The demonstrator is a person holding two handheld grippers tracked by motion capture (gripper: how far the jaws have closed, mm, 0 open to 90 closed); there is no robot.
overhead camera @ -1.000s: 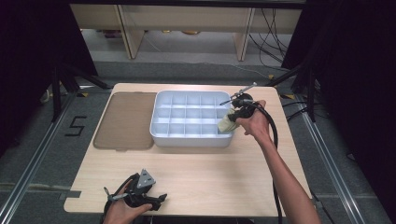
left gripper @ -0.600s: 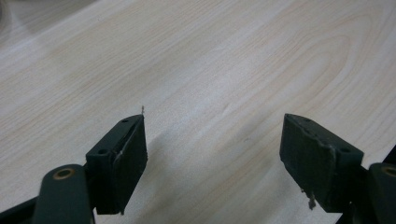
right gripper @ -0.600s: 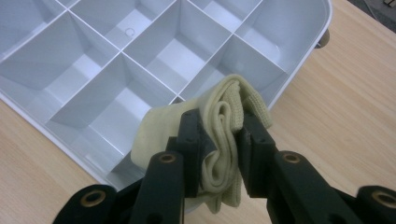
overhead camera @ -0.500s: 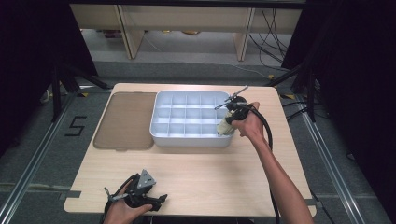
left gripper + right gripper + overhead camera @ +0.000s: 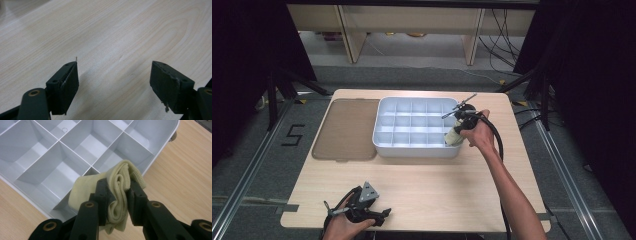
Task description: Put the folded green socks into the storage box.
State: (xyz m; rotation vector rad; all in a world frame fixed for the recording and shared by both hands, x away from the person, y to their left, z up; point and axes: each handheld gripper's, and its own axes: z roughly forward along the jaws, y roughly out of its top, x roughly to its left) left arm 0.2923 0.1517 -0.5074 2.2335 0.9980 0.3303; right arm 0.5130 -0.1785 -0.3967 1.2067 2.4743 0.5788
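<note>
Rolled yellow cloth [image 5: 117, 192] pinched in right claw [image 5: 117, 202] above tray's [image 5: 160, 147] corner compartment; left claw [image 5: 113, 82] wide open.

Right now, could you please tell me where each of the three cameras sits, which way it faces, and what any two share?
High view: fixed above the person's side, facing forward and down on the light wooden table; both forearms enter.
Left gripper view: rides the left claw, facing bare tabletop between open jaws.
Right gripper view: rides the right claw, pinching a folded pale yellow cloth.
Shared by high and right: the white compartmented plastic tray.
</note>
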